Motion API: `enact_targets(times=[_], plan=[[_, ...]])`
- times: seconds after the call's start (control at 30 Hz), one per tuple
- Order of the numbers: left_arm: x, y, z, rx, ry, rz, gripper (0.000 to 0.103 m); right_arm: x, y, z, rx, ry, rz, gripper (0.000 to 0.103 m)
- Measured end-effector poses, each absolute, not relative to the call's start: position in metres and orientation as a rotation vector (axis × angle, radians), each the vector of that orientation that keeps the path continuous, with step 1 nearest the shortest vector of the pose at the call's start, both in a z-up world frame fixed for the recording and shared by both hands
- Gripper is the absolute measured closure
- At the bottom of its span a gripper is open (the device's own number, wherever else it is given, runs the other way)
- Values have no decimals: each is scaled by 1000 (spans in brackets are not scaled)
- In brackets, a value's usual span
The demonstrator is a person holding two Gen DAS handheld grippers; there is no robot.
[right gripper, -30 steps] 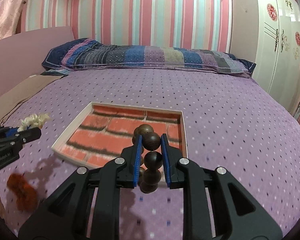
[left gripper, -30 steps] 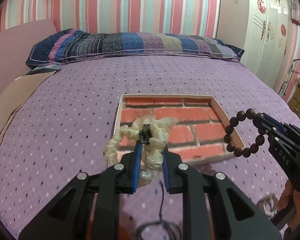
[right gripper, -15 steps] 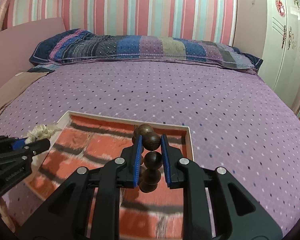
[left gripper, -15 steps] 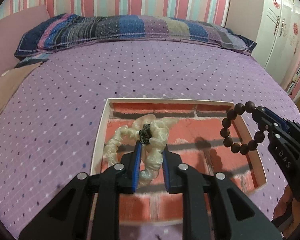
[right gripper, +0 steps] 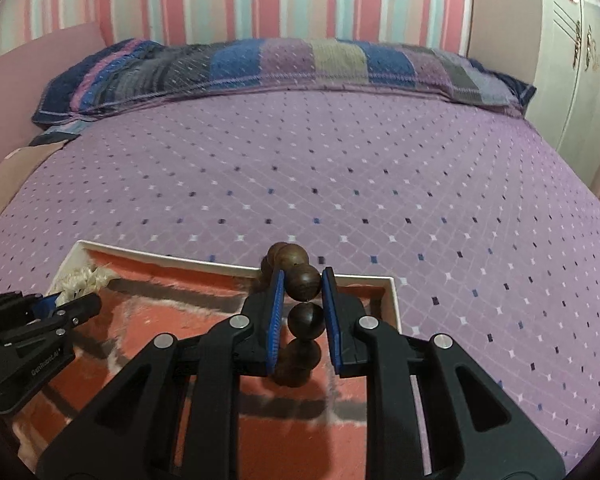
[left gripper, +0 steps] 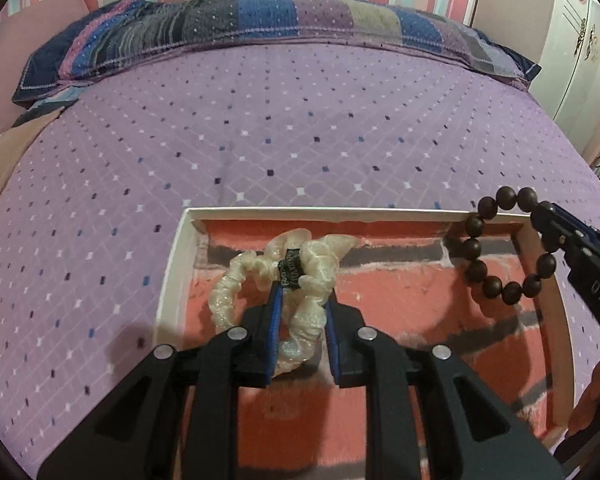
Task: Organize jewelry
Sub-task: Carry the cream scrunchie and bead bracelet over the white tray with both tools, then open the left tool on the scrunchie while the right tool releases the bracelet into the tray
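My left gripper is shut on a cream scrunchie with a black tag, held over the left part of a white-rimmed tray lined with a red brick pattern. My right gripper is shut on a dark wooden bead bracelet, held over the tray's far right corner. In the left wrist view the bracelet hangs from the right gripper. In the right wrist view the left gripper and scrunchie show at the left.
The tray lies on a purple dotted bedspread. A striped pillow lies along the far edge. A white wardrobe stands at the right. A beige cloth lies at the left.
Both grippers have moved forward with their loads and now hang over the tray. The scrunchie and the bracelet remain gripped.
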State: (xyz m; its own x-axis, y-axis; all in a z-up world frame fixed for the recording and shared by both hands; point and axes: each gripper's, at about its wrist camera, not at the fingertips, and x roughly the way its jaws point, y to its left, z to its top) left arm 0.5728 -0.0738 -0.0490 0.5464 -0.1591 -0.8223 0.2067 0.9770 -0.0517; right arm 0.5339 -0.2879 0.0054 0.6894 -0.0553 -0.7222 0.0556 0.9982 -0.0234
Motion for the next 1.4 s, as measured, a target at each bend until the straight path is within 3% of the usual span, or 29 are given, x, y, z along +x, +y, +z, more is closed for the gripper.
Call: enact_targets(times=[0.23, 0.73, 0.9, 1.13, 1.2, 1.4], plan=[[595, -82, -73, 61, 1050, -230, 80, 554, -298, -13, -14, 922, -97, 83], [602, -94, -76, 139, 1028, -218, 72, 564, -298, -51, -39, 1077, -92, 83], [600, -96, -76, 144, 1034, -217, 62, 565, -297, -52, -44, 1083, -83, 82], [592, -88, -65, 125, 1027, -208, 50, 557, -298, -35, -33, 1047, -49, 58], [586, -84, -56, 110, 1013, -215, 41, 552, -298, -25, -32, 1022, -50, 50], [543, -74, -12, 93, 917, -232, 33, 510, -307, 18, -5, 912, -45, 31]])
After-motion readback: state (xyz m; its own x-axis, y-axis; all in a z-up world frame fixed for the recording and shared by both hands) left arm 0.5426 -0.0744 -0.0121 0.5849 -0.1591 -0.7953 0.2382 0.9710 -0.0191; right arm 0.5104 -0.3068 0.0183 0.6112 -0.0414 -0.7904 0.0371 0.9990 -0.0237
